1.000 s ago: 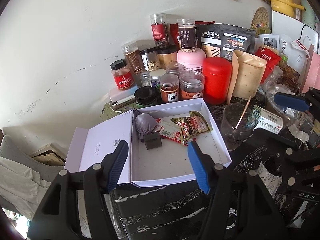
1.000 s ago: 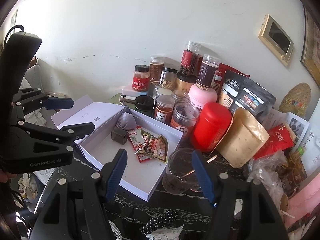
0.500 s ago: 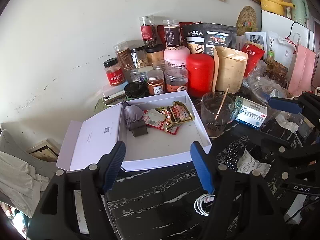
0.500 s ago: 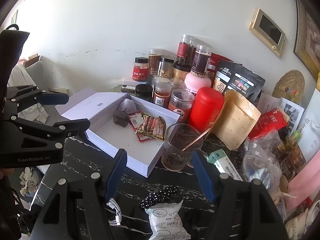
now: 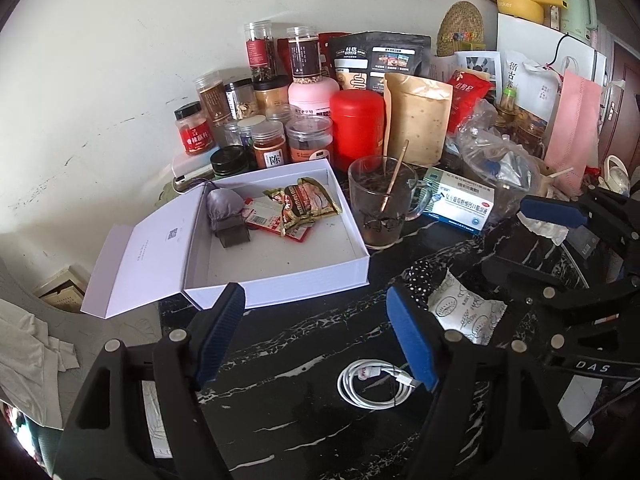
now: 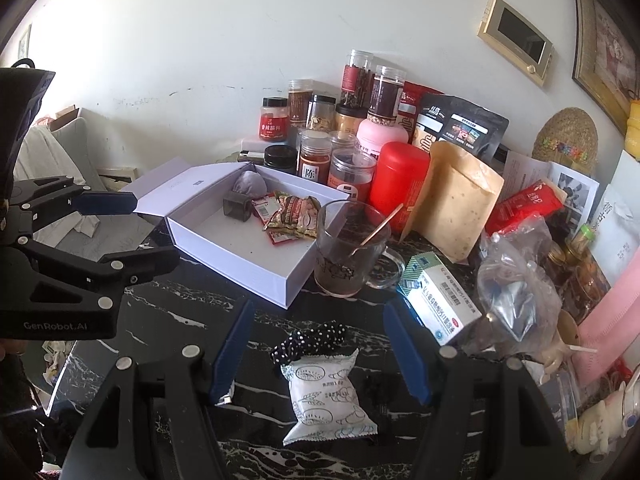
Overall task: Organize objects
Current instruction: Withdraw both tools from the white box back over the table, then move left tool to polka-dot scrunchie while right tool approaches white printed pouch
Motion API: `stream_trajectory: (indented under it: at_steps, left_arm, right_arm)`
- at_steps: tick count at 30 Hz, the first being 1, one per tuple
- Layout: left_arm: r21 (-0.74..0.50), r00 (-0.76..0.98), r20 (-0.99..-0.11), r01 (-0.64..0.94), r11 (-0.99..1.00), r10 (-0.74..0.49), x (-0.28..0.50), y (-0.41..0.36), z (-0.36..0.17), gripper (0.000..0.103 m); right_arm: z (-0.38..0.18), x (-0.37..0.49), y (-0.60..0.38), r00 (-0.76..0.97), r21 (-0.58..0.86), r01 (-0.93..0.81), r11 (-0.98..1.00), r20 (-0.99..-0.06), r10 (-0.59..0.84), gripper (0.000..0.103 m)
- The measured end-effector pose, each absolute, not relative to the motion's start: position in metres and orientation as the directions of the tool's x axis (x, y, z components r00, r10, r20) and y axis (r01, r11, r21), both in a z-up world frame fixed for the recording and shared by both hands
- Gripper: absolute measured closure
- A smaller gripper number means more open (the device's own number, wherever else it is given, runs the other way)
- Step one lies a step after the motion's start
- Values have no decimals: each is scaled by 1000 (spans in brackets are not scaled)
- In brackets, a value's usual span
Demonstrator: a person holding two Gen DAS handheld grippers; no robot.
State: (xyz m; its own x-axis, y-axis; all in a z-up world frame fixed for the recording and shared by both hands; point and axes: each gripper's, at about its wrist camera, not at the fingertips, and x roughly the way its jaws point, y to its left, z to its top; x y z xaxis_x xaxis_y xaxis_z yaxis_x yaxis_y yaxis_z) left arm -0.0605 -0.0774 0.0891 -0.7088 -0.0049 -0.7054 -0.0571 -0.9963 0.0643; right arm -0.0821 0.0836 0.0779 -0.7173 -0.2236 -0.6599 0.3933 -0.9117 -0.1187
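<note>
An open white box on the black marble table holds a grey pouch, a small dark block and snack packets. In front of it lie a coiled white cable, a white snack bag and a black dotted scrunchie. My left gripper hovers over bare table near the cable, its jaws opening with nothing between them. My right gripper stands open above the snack bag and scrunchie, not touching them.
Several spice jars, a red canister, a tan pouch and a black bag crowd the back wall. A glass mug with a stick and a medicine box stand right of the white box. Bags clutter the far right.
Both grippers have pulled back from the box toward the table's near side, so the cable, snack bag and scrunchie have come into view. The left jaws have spread wider.
</note>
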Motion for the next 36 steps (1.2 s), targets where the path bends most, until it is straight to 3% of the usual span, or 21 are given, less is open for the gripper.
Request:
stream_trajectory:
  at_steps: [36]
  left_arm:
    - [-8,-568,-814,-196,-981,120,-73,7,-11,31]
  right_arm:
    - [-11,-78,162,-610,-25,292,-956,-775,-167,35]
